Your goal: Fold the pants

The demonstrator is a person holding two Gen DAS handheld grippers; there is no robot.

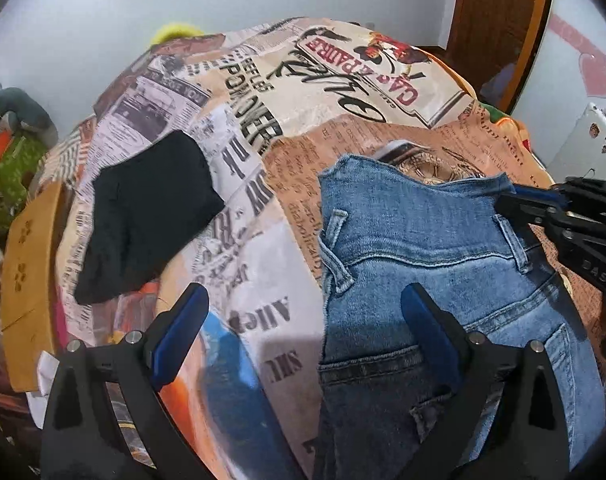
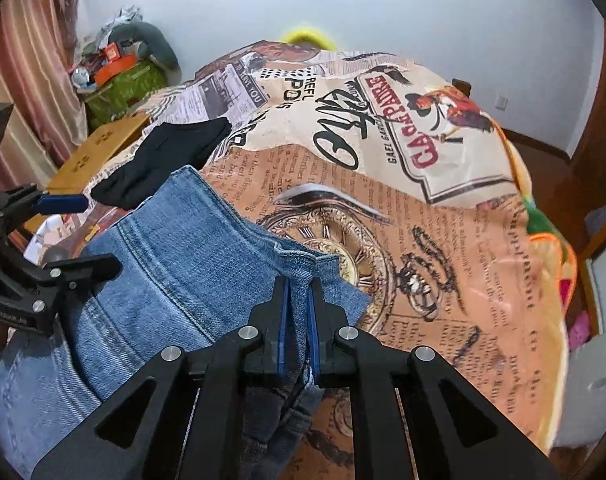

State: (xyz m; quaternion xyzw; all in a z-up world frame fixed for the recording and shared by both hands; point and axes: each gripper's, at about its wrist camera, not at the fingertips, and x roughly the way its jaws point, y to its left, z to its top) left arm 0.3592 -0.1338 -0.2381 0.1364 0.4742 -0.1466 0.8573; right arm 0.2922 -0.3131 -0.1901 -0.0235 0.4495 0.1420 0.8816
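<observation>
A: Jeans (image 2: 191, 256) are on the newspaper-print blanket (image 2: 443, 240), and our right gripper (image 2: 299, 292) angles down, clamped on the waistband corner.

B: Yep, our left gripper (image 1: 303, 308) tilts down too, jaws spread wide, empty.

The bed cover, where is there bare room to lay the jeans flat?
Bare printed bed cover lies beyond and to the right of the jeans, up to the rooster print. The left is crowded: the black garment lies there, meeting the jeans' corner.
</observation>
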